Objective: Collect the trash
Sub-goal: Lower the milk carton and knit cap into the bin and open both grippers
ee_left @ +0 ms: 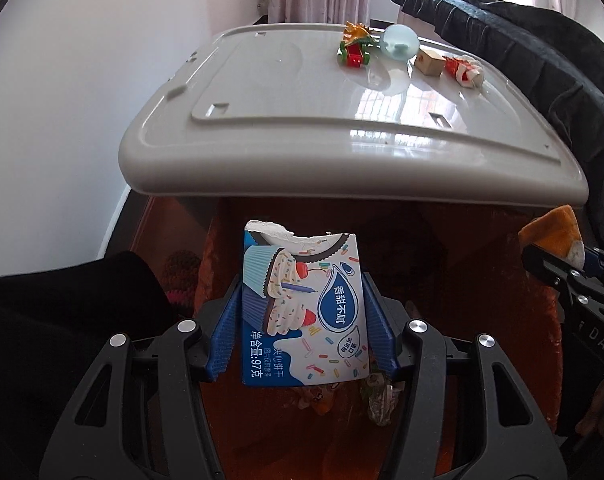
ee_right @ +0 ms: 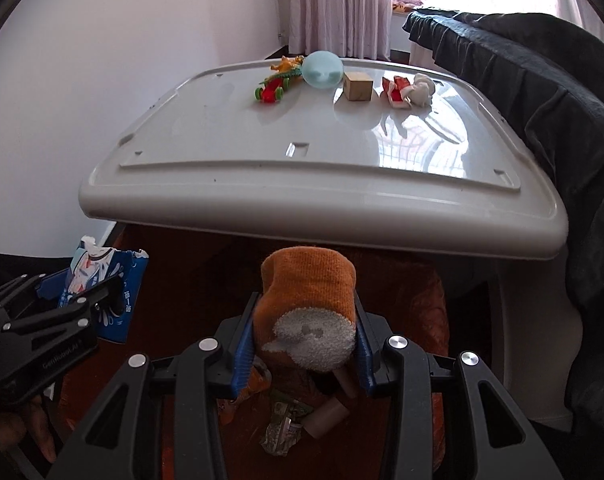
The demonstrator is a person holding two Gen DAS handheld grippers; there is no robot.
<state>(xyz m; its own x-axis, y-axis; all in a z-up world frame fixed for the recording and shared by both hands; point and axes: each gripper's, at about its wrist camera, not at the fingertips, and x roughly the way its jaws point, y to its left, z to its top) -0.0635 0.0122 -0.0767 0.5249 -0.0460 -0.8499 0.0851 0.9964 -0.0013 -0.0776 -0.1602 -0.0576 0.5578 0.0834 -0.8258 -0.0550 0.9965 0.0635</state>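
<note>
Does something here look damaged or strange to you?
Yes. The blue biscuit box held in the left tool has a ragged, torn-off top edge. Also, the right tool grips an orange sock, an odd item among trash, over the orange bin holding wrappers.

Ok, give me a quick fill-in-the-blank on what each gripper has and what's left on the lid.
1. The left gripper is shut on a torn blue ____ box.
2. The right gripper holds a rolled ____ sock.
3. On the grey lid, the wooden cube sits right of the pale blue ____.

Missing words: biscuit; orange; ball
</note>
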